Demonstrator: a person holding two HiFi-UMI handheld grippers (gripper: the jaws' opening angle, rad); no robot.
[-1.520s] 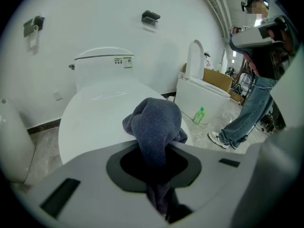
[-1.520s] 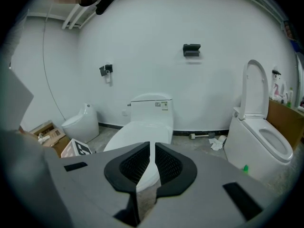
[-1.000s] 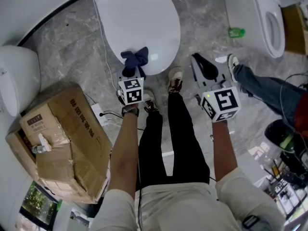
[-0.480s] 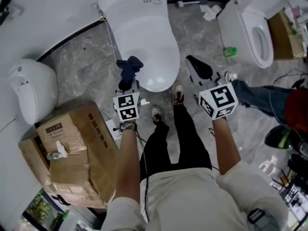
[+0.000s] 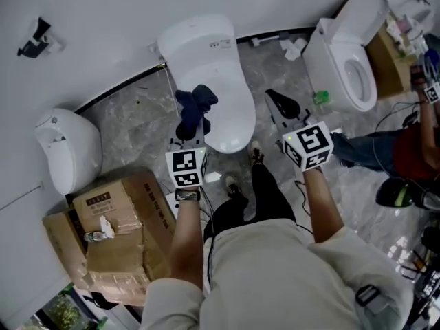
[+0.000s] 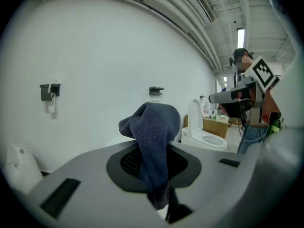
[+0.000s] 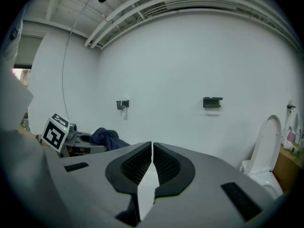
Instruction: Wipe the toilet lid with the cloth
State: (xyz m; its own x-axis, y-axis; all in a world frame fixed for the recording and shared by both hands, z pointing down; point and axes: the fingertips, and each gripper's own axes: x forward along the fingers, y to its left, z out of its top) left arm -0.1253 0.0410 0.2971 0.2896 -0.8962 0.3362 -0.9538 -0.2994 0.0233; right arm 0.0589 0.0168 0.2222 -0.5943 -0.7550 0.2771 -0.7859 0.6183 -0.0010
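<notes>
Presently my left gripper (image 5: 191, 135) is clenched on the cloth (image 6: 154, 137); the dark blue fabric is pinched between the pads and bunches in a loose wad beyond the jaw tips; in the left gripper view it shows against the white wall (image 6: 104, 56). My right gripper (image 7: 152, 151) has just been closing; its ribbed pads stand almost together with only a thin slit between them, and nothing is in that slit. Seen from the head view, the cloth overlaps the near left part of the toilet lid (image 5: 213, 67); whether it touches the lid I cannot tell. The lid is down, white, with a small label near its back edge. The right gripper is held just right of the lid's front, over the grey marbled floor (image 5: 130, 115). Further out: a battered cardboard box (image 5: 124, 232) sits on the floor to the left; a white fixture (image 5: 69, 150) stands beyond the box, against the wall; a second toilet (image 5: 344, 60) with its seat open is to the right; a small green item (image 5: 321, 97) lies on the floor beside it; another person's leg (image 5: 371, 146) extends in from the right edge.
</notes>
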